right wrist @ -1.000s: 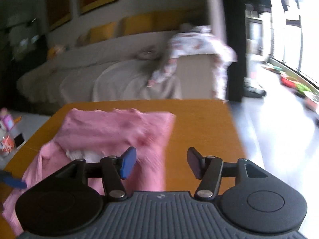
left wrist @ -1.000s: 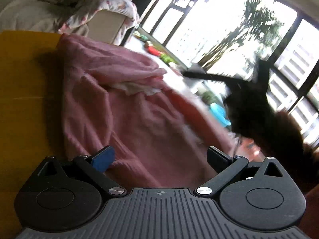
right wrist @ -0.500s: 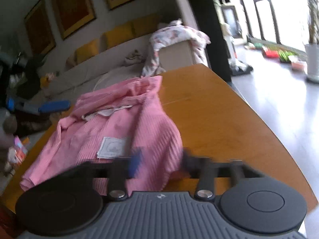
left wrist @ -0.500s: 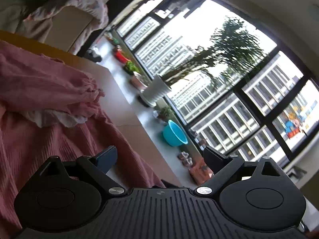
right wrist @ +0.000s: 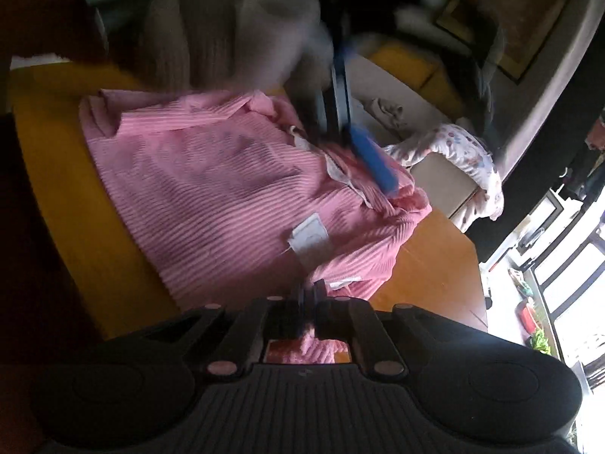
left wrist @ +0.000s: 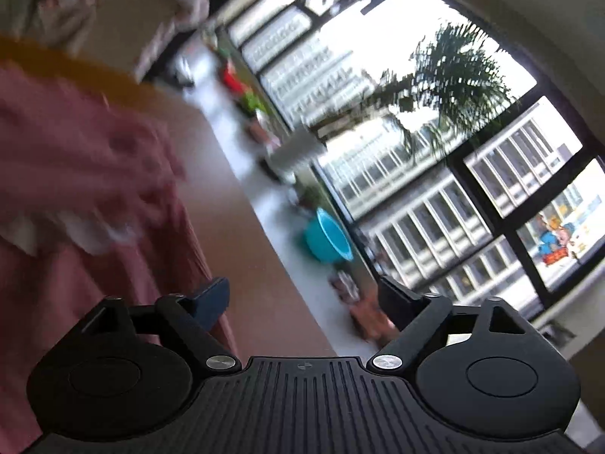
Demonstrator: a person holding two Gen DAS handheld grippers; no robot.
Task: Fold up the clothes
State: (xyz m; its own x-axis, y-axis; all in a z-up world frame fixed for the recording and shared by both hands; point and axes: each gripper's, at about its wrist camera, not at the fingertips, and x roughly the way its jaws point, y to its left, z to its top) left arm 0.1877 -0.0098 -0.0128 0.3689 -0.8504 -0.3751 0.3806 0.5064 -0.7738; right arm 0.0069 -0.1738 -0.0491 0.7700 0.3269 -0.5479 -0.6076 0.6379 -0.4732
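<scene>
Change: half a second ago the right gripper (right wrist: 310, 295) had its jaws apart over the pink garment (right wrist: 211, 189); now they are pinched together on its near edge.
Left gripper (left wrist: 302, 295): jaws wide apart, holding nothing, over the right edge of the surface (left wrist: 242, 249); seen blurred above the cloth in the right wrist view.
Garment: spread on the orange surface, centre left of the right wrist frame, white label (right wrist: 308, 234) facing up.
Background: teal bowl (left wrist: 329, 236) on the floor by the window.
</scene>
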